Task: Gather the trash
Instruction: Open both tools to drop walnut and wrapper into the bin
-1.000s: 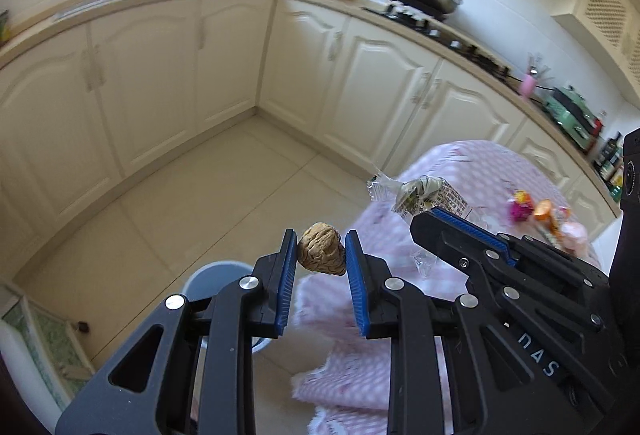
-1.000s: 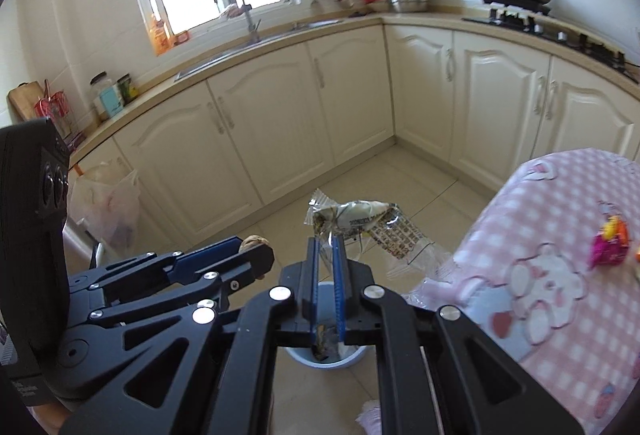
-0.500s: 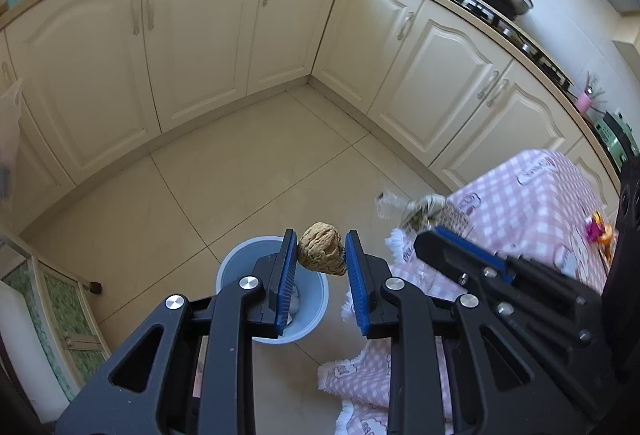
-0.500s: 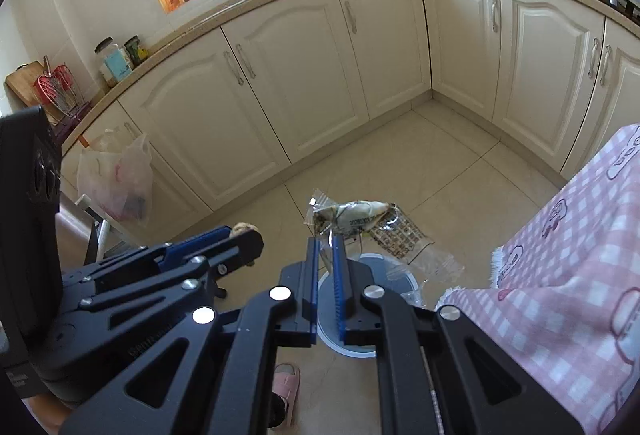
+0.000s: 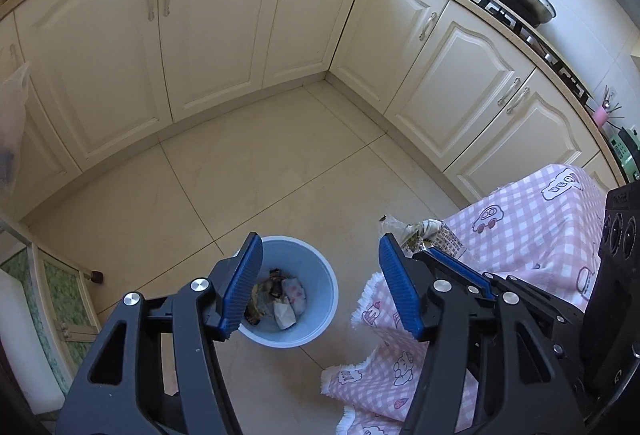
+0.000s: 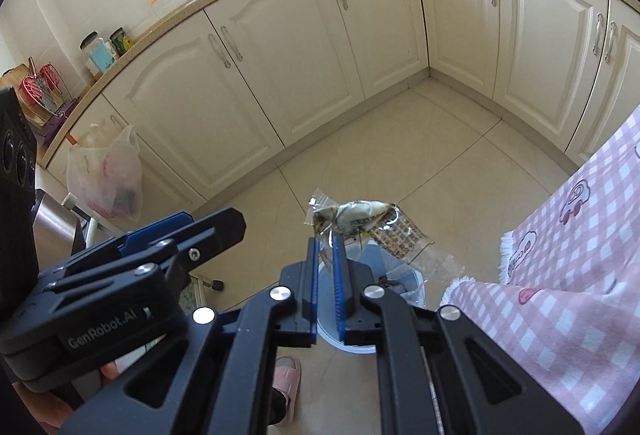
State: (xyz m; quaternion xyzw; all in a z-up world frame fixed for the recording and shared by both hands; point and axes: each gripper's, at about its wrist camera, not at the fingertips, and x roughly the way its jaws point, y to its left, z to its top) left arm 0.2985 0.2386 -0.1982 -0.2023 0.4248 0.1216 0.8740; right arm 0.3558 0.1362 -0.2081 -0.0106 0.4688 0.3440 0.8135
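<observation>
Now opening left hand-held gripper [image 5: 320, 285], empty, over blue trash bin [image 5: 320, 327]; right hand-held gripper [image 6: 327, 263] clenching crumpled snack wrapper [image 6: 360, 217].

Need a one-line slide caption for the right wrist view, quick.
Right tool pinches a crumpled plastic wrapper above the blue trash bin beside the pink-checked tablecloth.

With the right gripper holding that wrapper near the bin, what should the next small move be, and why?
Probably open the right gripper to drop the plastic wrapper. Its pads are shut on the wrapper, and the blue bin sits on the floor just beyond and below. The left gripper is opening with nothing between its jaws.
</observation>
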